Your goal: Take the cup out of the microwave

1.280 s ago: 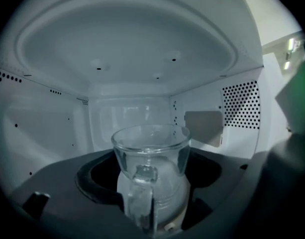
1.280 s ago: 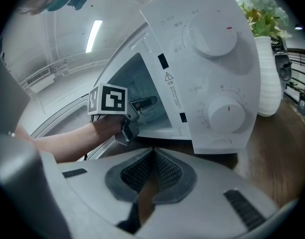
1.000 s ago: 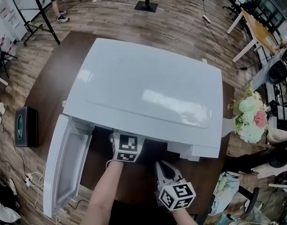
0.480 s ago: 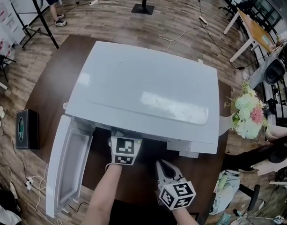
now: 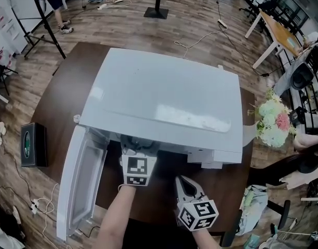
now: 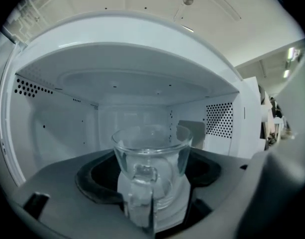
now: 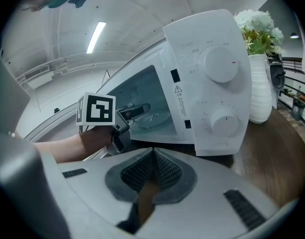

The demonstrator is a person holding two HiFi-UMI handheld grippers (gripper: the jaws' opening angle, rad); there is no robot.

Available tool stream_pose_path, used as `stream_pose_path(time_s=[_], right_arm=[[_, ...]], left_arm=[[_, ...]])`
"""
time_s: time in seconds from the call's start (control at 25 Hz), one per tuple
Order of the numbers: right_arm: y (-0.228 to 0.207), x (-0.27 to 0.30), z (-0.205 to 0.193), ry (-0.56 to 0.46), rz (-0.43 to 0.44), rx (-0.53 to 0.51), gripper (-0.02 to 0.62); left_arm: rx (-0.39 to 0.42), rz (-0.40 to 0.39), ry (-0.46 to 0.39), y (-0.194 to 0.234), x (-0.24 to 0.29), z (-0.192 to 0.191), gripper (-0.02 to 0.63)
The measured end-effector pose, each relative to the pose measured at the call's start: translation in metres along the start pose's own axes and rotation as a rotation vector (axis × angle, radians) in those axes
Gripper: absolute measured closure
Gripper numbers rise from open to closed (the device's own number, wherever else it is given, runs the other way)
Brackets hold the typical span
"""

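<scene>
A clear glass cup (image 6: 152, 156) with its handle toward the camera sits between the jaws of my left gripper (image 6: 152, 183), which is shut on it at the cup's sides. It is at the mouth of the white microwave (image 5: 164, 97), whose door (image 5: 83, 180) hangs open to the left. In the head view my left gripper (image 5: 138, 147) reaches under the microwave's front edge, so the cup is hidden there. From the right gripper view, the left gripper (image 7: 135, 112) is in the cavity opening. My right gripper (image 5: 182, 181) stays in front of the control panel (image 7: 212, 83); its pads (image 7: 162, 171) meet, holding nothing.
The microwave fills most of a dark brown table (image 5: 60, 87). A white vase of flowers (image 5: 273, 123) stands at the table's right end, beside the control panel. A black box (image 5: 31, 144) lies on the floor at the left. Cables run across the wooden floor.
My left gripper has drawn back a little toward me out of the microwave's mouth. The right gripper has stayed where it was.
</scene>
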State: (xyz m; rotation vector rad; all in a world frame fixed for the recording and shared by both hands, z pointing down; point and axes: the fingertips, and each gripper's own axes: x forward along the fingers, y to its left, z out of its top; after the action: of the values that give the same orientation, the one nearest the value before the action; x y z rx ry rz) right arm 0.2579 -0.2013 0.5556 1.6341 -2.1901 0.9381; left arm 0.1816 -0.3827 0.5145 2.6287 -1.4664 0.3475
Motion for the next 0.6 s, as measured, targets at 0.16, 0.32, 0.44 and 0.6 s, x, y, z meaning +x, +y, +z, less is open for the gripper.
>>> stream_pose_path(time_s=[0.16,0.32,0.44,0.6], right_arm=[[0.002,-0.005,0.001,-0.017,-0.022,0.003,0.600],[0.004,-0.010,0.002,-0.031,-0.040,0.004,0.600],[0.006,-0.015,0.001,-0.039,-0.051,0.009,0.601],[0.010,-0.022,-0.002,-0.044,-0.061,0.006,0.600]], left_arm=[[-0.001,-0.013,-0.003,-0.001,-0.011,0.001,0.229],[0.002,-0.029,-0.005,-0.003,-0.022,0.002,0.229],[0.002,-0.047,-0.017,-0.007,-0.031,0.003,0.229],[0.008,-0.066,-0.022,-0.012,-0.043,0.005,0.229]])
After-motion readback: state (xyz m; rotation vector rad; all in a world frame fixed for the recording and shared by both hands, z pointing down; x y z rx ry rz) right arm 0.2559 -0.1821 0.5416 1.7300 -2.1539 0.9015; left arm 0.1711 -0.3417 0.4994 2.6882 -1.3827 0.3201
